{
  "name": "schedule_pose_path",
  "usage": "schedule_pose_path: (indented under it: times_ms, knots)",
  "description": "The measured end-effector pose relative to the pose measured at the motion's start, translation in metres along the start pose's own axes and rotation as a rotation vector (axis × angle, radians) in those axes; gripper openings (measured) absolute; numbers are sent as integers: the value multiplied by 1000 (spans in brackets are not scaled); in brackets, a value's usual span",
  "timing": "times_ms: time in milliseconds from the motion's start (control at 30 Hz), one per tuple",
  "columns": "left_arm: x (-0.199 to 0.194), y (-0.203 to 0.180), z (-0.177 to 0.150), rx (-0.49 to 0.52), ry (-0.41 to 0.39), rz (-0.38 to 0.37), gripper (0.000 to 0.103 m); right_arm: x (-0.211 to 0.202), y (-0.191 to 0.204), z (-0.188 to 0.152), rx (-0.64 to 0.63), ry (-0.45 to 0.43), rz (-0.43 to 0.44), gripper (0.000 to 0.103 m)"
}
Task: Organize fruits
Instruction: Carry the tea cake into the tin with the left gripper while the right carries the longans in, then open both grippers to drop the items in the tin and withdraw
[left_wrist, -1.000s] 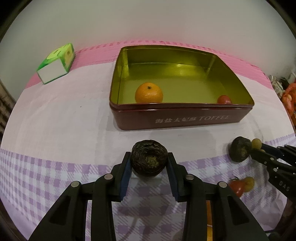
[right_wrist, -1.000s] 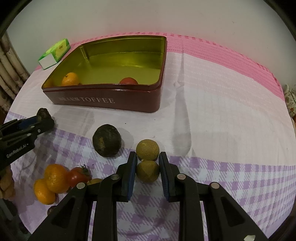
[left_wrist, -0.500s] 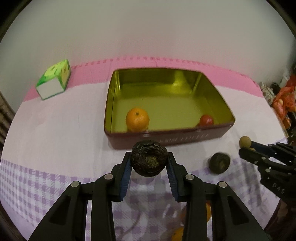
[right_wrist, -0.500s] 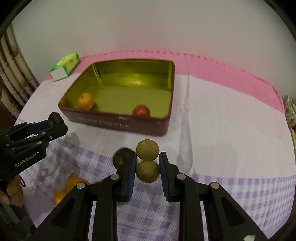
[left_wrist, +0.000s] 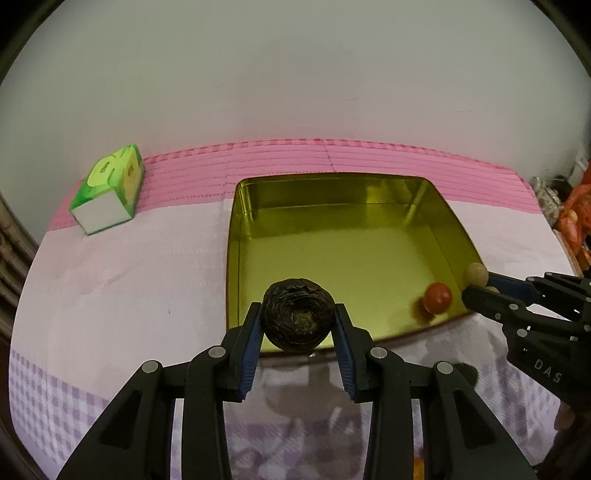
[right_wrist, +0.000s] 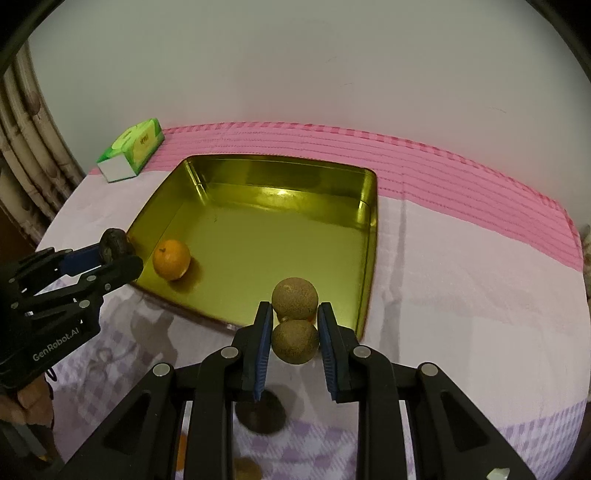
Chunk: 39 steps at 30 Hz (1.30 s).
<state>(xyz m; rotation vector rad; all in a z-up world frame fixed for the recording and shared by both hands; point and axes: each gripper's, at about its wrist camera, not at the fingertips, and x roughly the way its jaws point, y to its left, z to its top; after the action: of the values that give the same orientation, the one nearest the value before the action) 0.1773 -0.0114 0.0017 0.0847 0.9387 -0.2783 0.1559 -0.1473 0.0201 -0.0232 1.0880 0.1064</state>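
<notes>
My left gripper (left_wrist: 297, 325) is shut on a dark wrinkled fruit (left_wrist: 297, 319) and holds it over the near rim of the gold-lined tin (left_wrist: 236, 229). My right gripper (right_wrist: 292, 338) is shut on a pair of joined tan round fruits (right_wrist: 294, 341) and holds them above the tin's near right corner (right_wrist: 372, 236). In the tin lie an orange (right_wrist: 171, 259) and a small red fruit (left_wrist: 437, 298). The right gripper shows at the right of the left wrist view (left_wrist: 476, 286). The left gripper shows at the left of the right wrist view (right_wrist: 118, 254).
A green tissue box (left_wrist: 109, 194) stands at the back left of the pink and purple tablecloth. A dark fruit (right_wrist: 260, 417) lies on the cloth under my right gripper, with other fruits partly hidden at the bottom edge. Orange netting (left_wrist: 574, 218) sits at the far right.
Both grippers have risen and moved forward over the tin's near edge with their fruits held. The loose fruits on the cloth have dropped out of sight below.
</notes>
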Motion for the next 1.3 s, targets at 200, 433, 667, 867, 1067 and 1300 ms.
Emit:
schedule_pose_path:
  times_ms: [200,433,667,867,1067,1300]
  knots:
    - [18,6,8,2,16,17,38,22,2,11,-8,33,0,23]
    - [34,8,9,12,36,34,38,38,0,19,-7,60,0,23]
    - [39,7,9,14,37,47,38,44,1,23,-12,71,1,24]
    - [39,6,9,22,30,61,39,42,-1,23,-10,68,2,24]
    - [36,5,7,21,40,60,41,31,-1,22,-4,50,1,26]
    - [11,4,1,25,2,64,51,0,1,16,-3,6,-1,29]
